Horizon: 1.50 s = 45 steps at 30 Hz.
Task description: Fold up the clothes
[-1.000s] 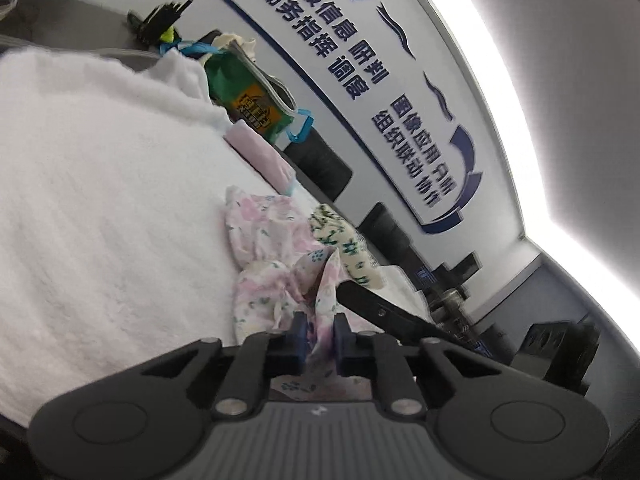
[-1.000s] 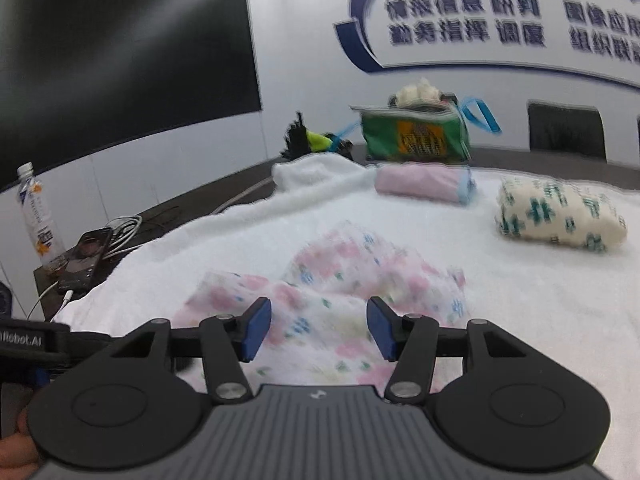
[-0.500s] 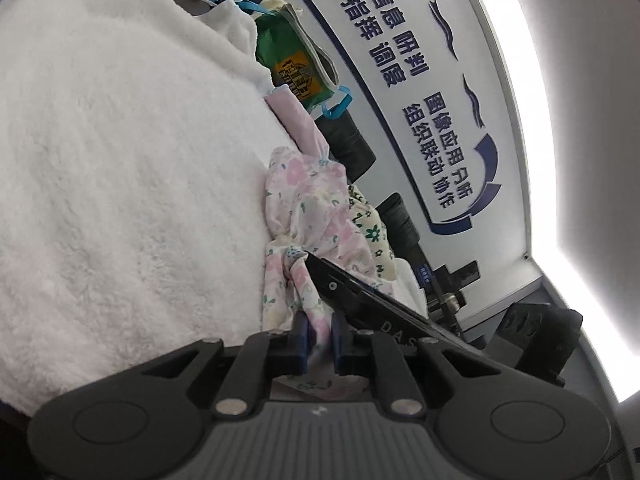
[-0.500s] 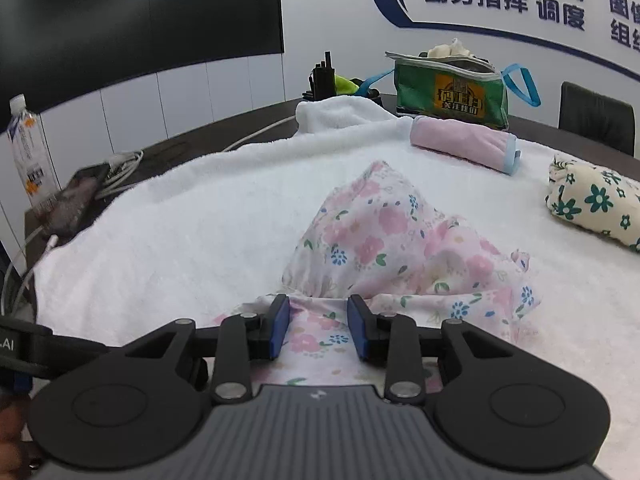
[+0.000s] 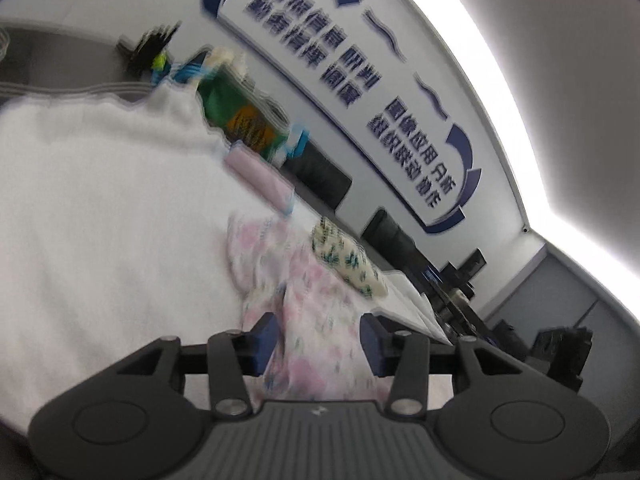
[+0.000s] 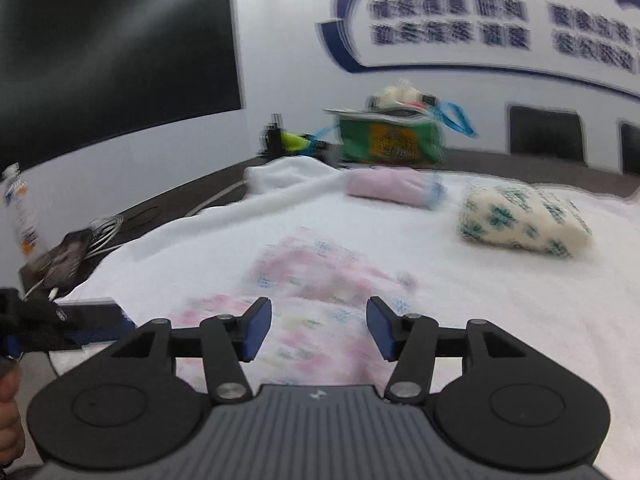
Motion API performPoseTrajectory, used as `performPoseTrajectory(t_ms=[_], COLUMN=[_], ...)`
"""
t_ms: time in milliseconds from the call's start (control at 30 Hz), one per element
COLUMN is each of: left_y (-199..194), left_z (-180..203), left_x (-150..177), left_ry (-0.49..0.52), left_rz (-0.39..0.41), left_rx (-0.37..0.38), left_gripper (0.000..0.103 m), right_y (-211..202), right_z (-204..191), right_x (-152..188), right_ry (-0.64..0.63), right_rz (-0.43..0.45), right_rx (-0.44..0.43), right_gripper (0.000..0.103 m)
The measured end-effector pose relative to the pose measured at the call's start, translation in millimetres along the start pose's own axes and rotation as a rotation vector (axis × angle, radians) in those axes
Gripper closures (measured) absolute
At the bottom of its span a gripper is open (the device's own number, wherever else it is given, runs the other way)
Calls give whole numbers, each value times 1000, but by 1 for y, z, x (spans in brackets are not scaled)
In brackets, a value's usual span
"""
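Floral garment (image 6: 312, 304) lies loose btwn both spread grippers, left (image 5: 318, 338) & right (image 6: 319, 328); uneven grab could bunch fold.

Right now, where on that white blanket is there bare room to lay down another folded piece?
Free: the white blanket left of the pink floral garment, and the stretch right of it, below the cream roll. Crowded: the far edge, with the pink roll and green bag.

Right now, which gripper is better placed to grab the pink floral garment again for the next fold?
Probably the left gripper: it is open with the pink floral garment bunched up between its fingers. The right gripper is open too, but the cloth there lies flat beneath it.
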<state>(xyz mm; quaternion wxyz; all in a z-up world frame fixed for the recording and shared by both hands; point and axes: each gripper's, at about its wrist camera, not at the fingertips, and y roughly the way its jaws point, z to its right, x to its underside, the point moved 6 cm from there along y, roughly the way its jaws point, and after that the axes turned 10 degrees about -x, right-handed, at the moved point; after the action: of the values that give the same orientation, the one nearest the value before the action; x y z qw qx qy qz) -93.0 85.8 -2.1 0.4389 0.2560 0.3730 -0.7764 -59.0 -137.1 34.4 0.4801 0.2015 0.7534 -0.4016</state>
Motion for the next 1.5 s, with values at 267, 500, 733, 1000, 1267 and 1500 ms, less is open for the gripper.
performPoseTrajectory(t_ms=[267,500,733,1000,1267,1500], left_y=[35,62,71,65,43,38], left_z=[23,18,6,0,11,12], left_x=[-5,9,12,6,-2,3], left_ry=[96,116,79,44,116,124], left_rz=[15,-80,-110,-83,-2,-16], left_rx=[-123,-193,-225,-205,-197,-159], left_gripper=[59,69,71,73,73,73], right_y=[-16,-4,19,5,-8,30], right_z=[21,15,40,31,9,-2], right_x=[16,27,43,36,-2,14], right_ry=[163,200,497,366,119,94], right_rz=[18,1,-27,-22,84,-44], right_rx=[1,-24,-165,-108,-65,-87], right_gripper=[35,36,92,89,85,85])
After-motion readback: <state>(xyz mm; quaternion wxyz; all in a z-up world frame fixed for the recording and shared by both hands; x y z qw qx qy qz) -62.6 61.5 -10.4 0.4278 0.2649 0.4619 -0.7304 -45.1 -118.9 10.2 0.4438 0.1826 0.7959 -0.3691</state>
